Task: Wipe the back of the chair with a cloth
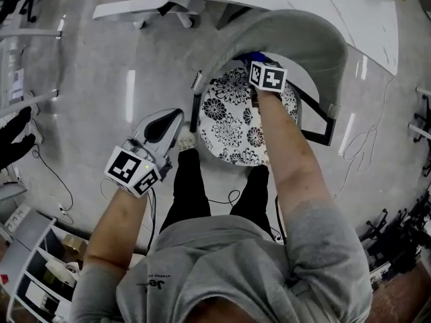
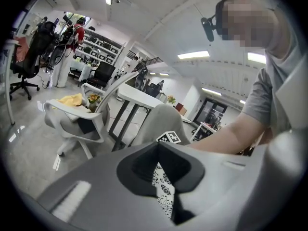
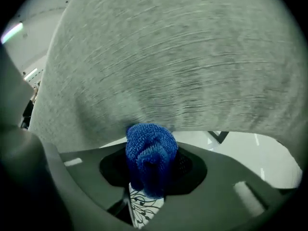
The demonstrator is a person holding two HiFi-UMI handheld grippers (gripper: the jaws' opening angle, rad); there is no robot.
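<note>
Open grey floor [image 1: 94, 93] is seen to the left of the chair and in front of it, and the left tongs [image 1: 172, 120] are held there over bare floor, just beside the seat's left edge and clear of it. Room behind the chair is limited: the white counter [image 1: 323, 5] is set close behind the curved chair back [image 1: 303, 39], and its edge runs across the upper right of the head view. A second, white chair [image 1: 145, 5] is placed farther off at the upper left, cables [image 1: 54, 180] are trailed over the floor at the left, and a shelf [image 1: 27, 274] is seen at the lower left corner. On the right the seat [image 1: 232, 123], patterned in black and white flowers, is flanked by a black frame piece [image 1: 316, 123]. The left tongs are seen closed to a narrow slit with nothing gripped. The right tongs [image 3: 151, 177] are reached over the seat into the hollow of the back and are clenched on the blue cloth [image 3: 150, 150], which is bunched into a wad. The wad is held against the inner face of the chair back, low down by its lower edge, and appears to touch it.
</note>
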